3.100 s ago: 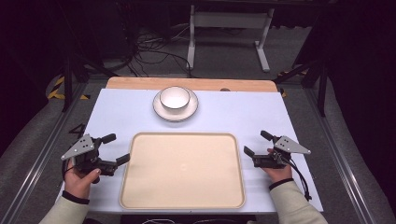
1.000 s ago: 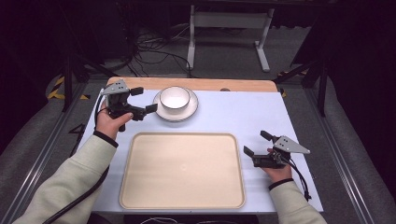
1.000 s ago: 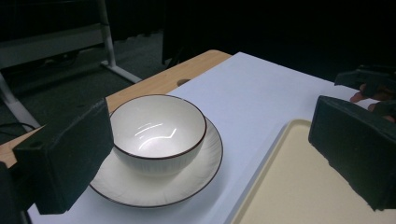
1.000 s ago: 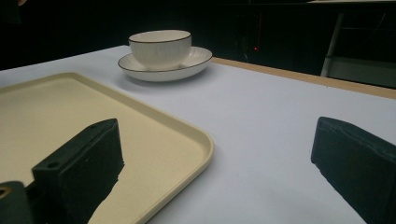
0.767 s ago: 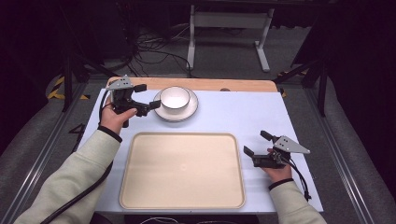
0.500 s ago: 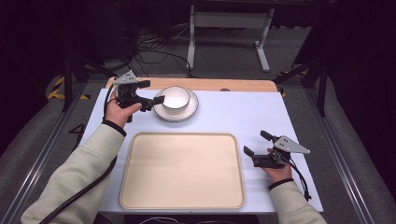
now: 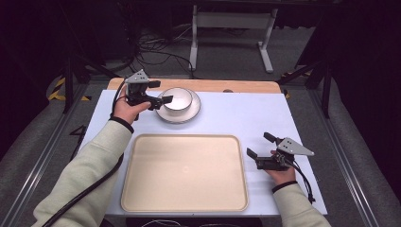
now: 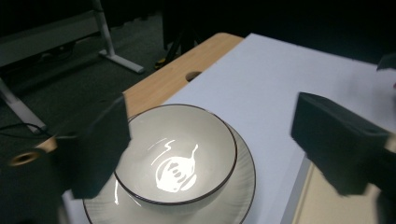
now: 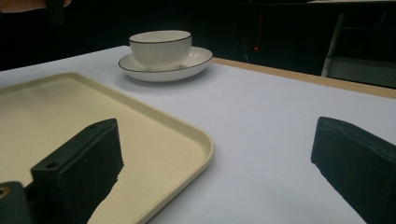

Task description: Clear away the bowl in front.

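Bowl (image 7: 177,98): we see it sitting in the saucer (image 7: 189,113) at the far side of the table (image 7: 236,113), beyond the tray (image 7: 184,172).
Left tongs (image 7: 160,92): we've got them spread wide at the bowl's left rim, jaws either side of it, not gripping yet.
Right tongs (image 7: 259,145): released, parked right of the tray, well away from the bowl.

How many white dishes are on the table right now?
2: a white dark-rimmed bowl sits on a white dark-rimmed plate at the far left of the table, beside the left gripper.
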